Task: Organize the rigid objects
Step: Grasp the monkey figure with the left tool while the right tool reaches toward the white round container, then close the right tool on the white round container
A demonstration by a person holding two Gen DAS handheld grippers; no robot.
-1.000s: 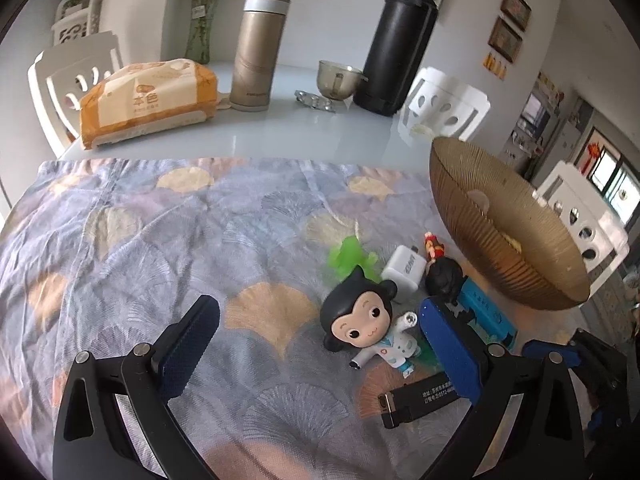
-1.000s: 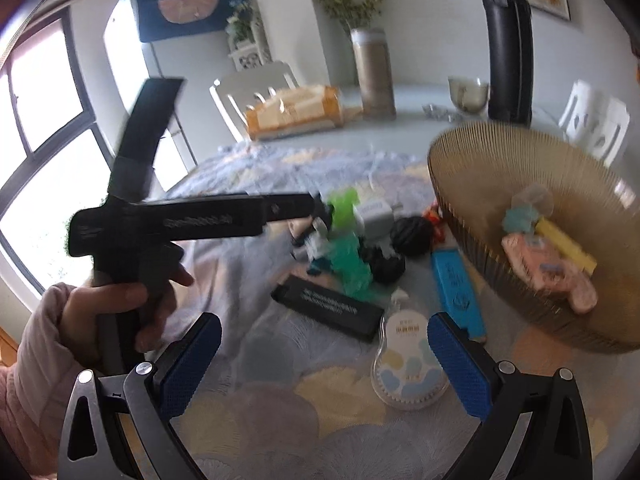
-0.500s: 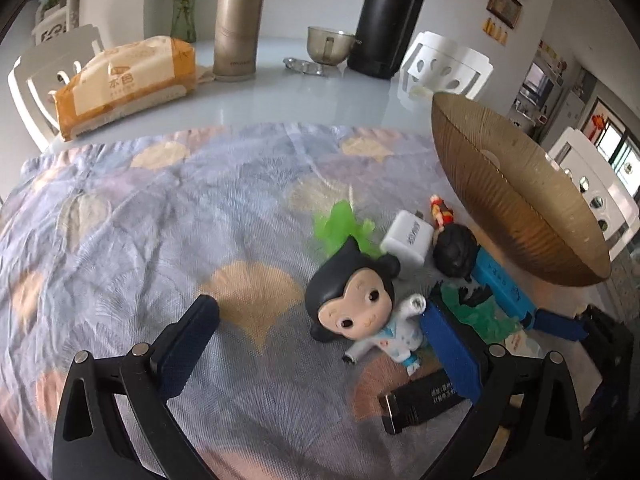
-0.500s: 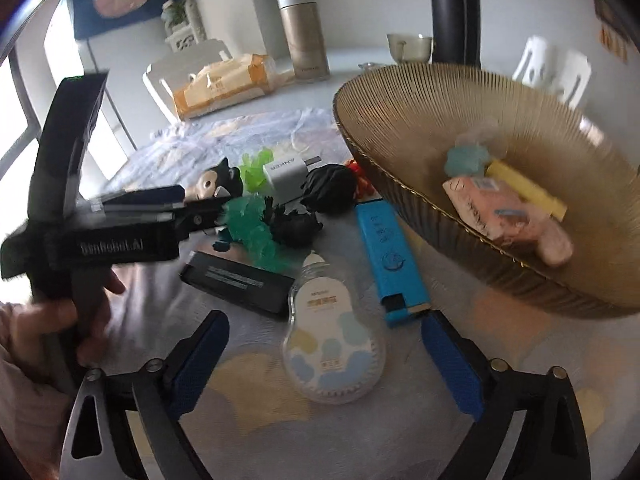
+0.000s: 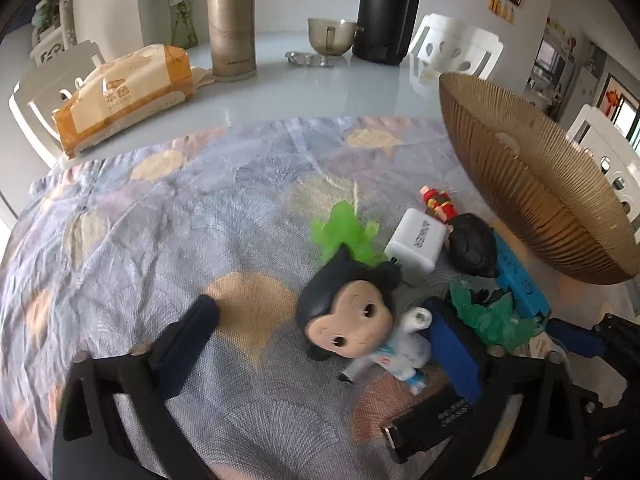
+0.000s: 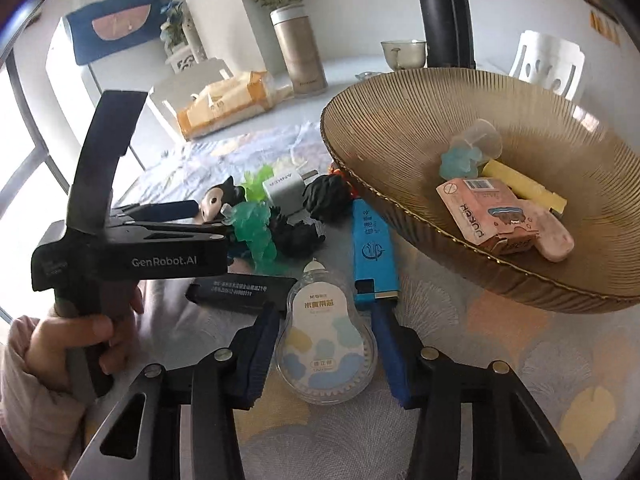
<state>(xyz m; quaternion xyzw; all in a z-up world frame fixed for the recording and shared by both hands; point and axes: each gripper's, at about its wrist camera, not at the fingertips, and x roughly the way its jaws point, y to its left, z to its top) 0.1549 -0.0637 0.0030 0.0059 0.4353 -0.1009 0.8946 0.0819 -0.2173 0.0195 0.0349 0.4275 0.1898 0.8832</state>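
A black-haired doll point(image 5: 348, 320) lies on the patterned cloth point(image 5: 160, 220) between the fingers of my left gripper point(image 5: 320, 312). Its jaws are closing, and the left pad still stands clear of the doll's head. My right gripper point(image 6: 326, 312) is closing on a pear-shaped correction tape point(image 6: 326, 340), with both pads against its sides. Beside it lie a blue lighter point(image 6: 374, 248), a black stick point(image 6: 240, 288), a green toy point(image 6: 254, 228) and a white charger point(image 6: 286, 190). The ribbed brown bowl point(image 6: 400, 140) at the right holds a pink box point(image 6: 488, 216) and a yellow bar point(image 6: 524, 188).
At the table's far side stand a tissue pack point(image 5: 124, 96), a gold flask point(image 5: 232, 20), a black flask point(image 5: 384, 12) and a metal cup point(image 5: 330, 36). White chairs ring the table. A hand point(image 6: 68, 336) holds the left gripper at the right wrist view's left.
Both grippers came forward and down over the pile. The right jaws narrowed from wide apart onto the correction tape. The left jaws narrowed around the doll.
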